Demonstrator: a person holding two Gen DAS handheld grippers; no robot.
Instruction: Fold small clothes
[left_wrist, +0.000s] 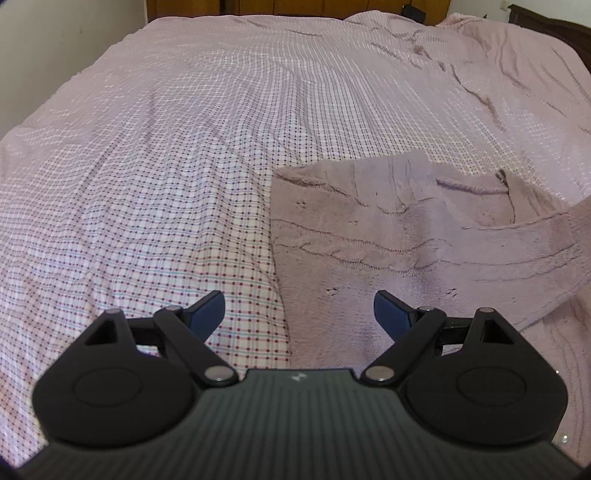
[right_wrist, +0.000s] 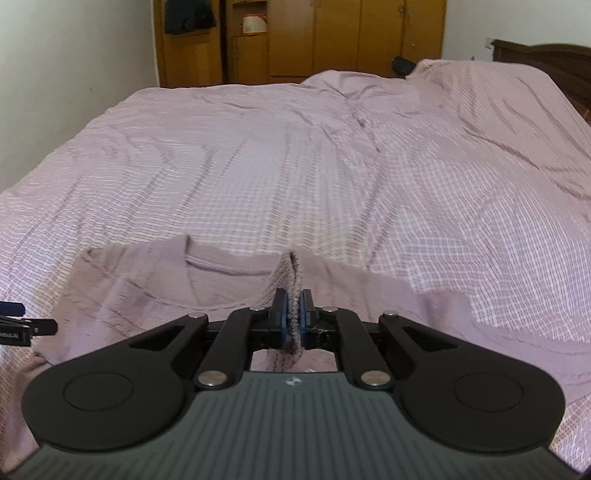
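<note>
fuzzy mauve sweater (left_wrist: 388, 236) is lying on the checked bedspread (left_wrist: 147, 155), filling the lower right of the left wrist frame. only the right wrist view is showing its neckline and a raised fold pinched between the closed pads of the right gripper (right_wrist: 293, 314). the left gripper (left_wrist: 299, 314) is hovering wide apart over the sweater's left edge, gripping nothing. wooden wardrobes (right_wrist: 332, 37) are standing along the top, beyond the bed.
</note>
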